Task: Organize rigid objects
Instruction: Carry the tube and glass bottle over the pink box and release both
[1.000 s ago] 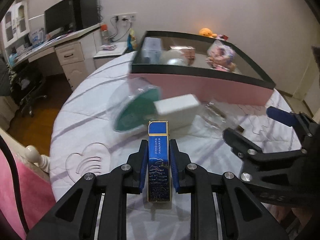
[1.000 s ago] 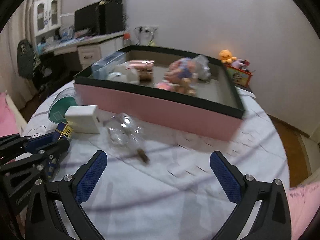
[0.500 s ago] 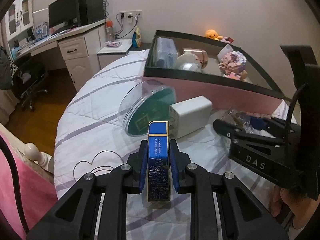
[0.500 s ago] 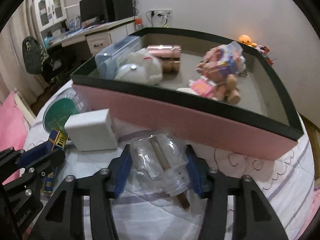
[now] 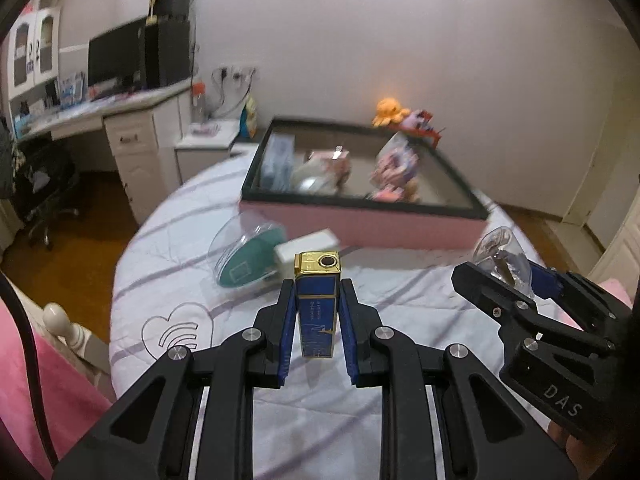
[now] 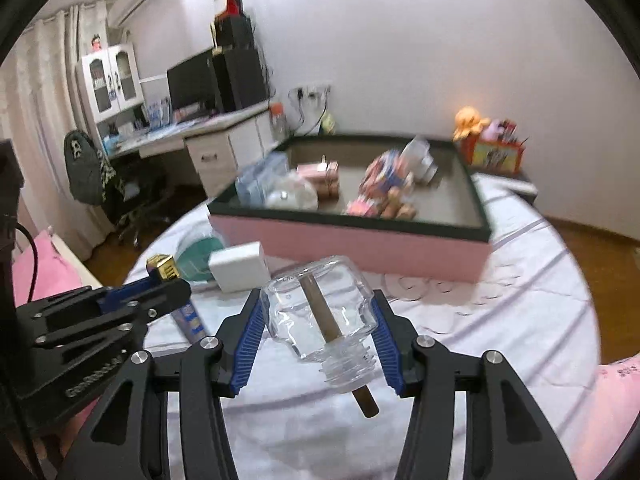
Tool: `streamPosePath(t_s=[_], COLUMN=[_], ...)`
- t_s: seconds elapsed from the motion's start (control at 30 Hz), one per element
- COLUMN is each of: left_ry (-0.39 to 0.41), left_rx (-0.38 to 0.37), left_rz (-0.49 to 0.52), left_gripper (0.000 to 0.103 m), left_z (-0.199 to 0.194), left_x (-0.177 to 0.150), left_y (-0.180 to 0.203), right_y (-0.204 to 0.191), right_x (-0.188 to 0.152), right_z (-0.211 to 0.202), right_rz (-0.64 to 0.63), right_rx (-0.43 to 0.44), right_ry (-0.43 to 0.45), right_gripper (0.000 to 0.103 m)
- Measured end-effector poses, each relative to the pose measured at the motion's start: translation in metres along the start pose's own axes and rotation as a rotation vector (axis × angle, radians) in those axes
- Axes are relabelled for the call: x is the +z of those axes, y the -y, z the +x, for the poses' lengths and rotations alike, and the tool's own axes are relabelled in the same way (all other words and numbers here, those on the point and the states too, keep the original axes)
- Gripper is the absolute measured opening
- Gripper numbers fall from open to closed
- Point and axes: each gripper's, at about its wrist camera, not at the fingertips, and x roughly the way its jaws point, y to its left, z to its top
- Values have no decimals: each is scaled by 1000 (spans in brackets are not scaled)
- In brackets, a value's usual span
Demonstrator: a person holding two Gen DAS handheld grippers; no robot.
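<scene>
My left gripper (image 5: pixel 318 300) is shut on a blue and gold lighter (image 5: pixel 317 308) and holds it upright above the table; the gripper also shows in the right wrist view (image 6: pixel 168 284). My right gripper (image 6: pixel 318 330) is shut on a clear glass bottle (image 6: pixel 320 308) with a brown stick through it, lifted off the cloth; the gripper also shows in the left wrist view (image 5: pixel 504 276). A pink box with a dark rim (image 6: pixel 360 240) holds several items at the back of the table.
A white box (image 6: pixel 238 266) and a clear round case with a green disc (image 5: pixel 244 258) lie on the striped cloth in front of the pink box. A desk with a monitor (image 5: pixel 116 60) and a chair stand at the left.
My right gripper closed on the glass bottle and lifted it off the table. My left gripper rose with the lighter. Both views now look from higher up.
</scene>
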Motion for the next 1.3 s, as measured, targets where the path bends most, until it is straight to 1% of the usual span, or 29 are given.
streamPosePath(t_s=[0.07,0.2,0.33,0.47,0.57,0.7,0.8,0.93,1.03,1.3], left_ry=[48,149,231,286,327,393,429,465,470,466], left_rx=[-8,3,17,27,26,42,43,55,63,100], left_rz=[13,59,98,112,121,135,146,156,163,172], left_gripper=[21,21,21,21,21,21,21,21,21,21], left_z=[-20,-61,-96,-120,-136,-154,-161,-161,-156,-115], left_x=[3,7,10,14,18,23,30,38,43,74], left_y=[11,31,48,56,61,69,72,74,76,73], right_y=[-2,-7,-13,-22,-25,-32,-34,-37,-39,-36], right_x=[3,9,14,18,20,27,34,42,46,64], right_z=[-20,-55,-95,-122,-137,-155,-165,-169,-167,-140], right_rz=[-12,-31,-36,-53,-57,-66,-71,-78,-76,-78], right_rx=[-27,-56,-68,-98,-105,-131,-144,-156,-156,-155], right_ry=[47,127,221,283,320,376,418,450,464,458], right_gripper=[53,53,53,53,53,53,53,53,53,53])
